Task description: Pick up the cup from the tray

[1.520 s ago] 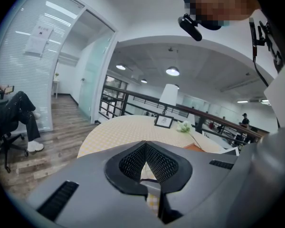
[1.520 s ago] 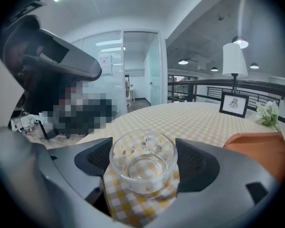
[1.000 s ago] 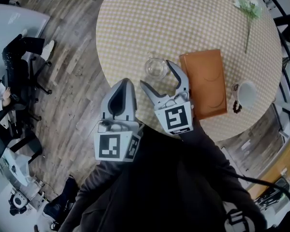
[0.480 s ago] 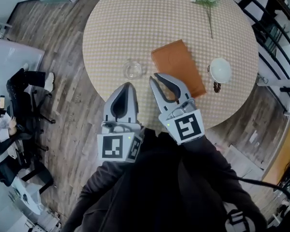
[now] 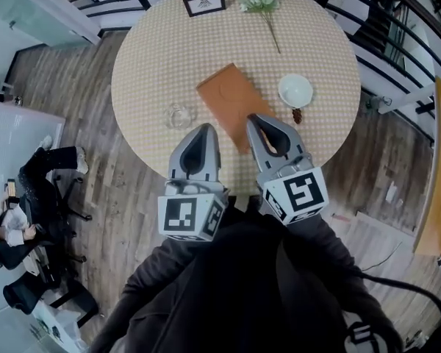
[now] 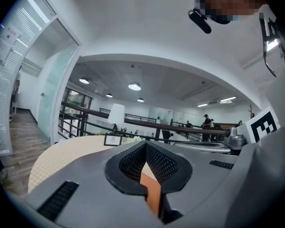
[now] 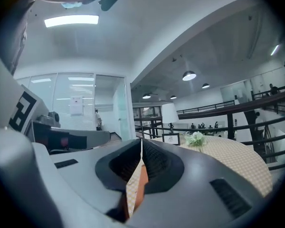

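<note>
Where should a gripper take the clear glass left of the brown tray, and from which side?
Probably across its round wall just below the rim, coming in level from the near side: the glass stands upright with its mouth up, apart from the tray. The left gripper, now shut, is nearest.

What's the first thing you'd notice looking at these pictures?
Two big grey claws poke in from the bottom: the left claw and the right claw, both shut and empty; the right claw has just closed. Past them sits a round checkered table with a brown tray in the middle, a clear glass cup left of it and a white bowl to its right.
</note>
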### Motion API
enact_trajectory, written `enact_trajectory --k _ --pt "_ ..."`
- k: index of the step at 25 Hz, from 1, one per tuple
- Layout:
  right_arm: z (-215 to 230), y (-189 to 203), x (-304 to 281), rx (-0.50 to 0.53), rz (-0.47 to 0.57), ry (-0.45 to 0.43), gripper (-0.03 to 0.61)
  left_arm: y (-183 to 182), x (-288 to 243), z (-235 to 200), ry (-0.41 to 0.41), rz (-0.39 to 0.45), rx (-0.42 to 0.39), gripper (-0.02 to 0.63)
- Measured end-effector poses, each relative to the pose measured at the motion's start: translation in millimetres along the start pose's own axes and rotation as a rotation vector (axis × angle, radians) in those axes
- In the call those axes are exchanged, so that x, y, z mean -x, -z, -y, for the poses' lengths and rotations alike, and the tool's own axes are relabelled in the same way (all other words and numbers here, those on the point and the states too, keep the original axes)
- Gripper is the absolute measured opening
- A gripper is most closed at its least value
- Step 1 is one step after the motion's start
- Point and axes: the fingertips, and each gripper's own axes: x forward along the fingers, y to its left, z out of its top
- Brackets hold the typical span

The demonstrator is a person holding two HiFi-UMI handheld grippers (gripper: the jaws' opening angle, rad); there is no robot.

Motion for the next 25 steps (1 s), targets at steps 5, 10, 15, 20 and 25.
enact_trajectory --k 5,10,15,20,25 --pt "13.5 -17.4 28.1 0.005 0.037 0.038 0.011 -10.4 -3.3 38.6 0.059 0.025 -0.023 0.006" --pt "19.1 -22.6 37.6 0.016 0.055 0.053 0.009 -14.7 -8.7 52.6 0.084 0.038 -0.037 0.006" --pt "27.4 -24.0 43.8 0.018 0.064 0.061 0.008 -14.4 -13.2 62.5 0.095 0.036 -0.047 0.006" --pt "24.3 -23.1 40.6 0.04 0.057 0.05 0.008 -14.9 -15.5 59.7 0.094 0.03 -0.052 0.006" --pt "22.4 -22.9 36.0 0.035 0.056 0.041 0.008 -16.3 -17.4 55.3 0.093 0.026 -0.056 0.006"
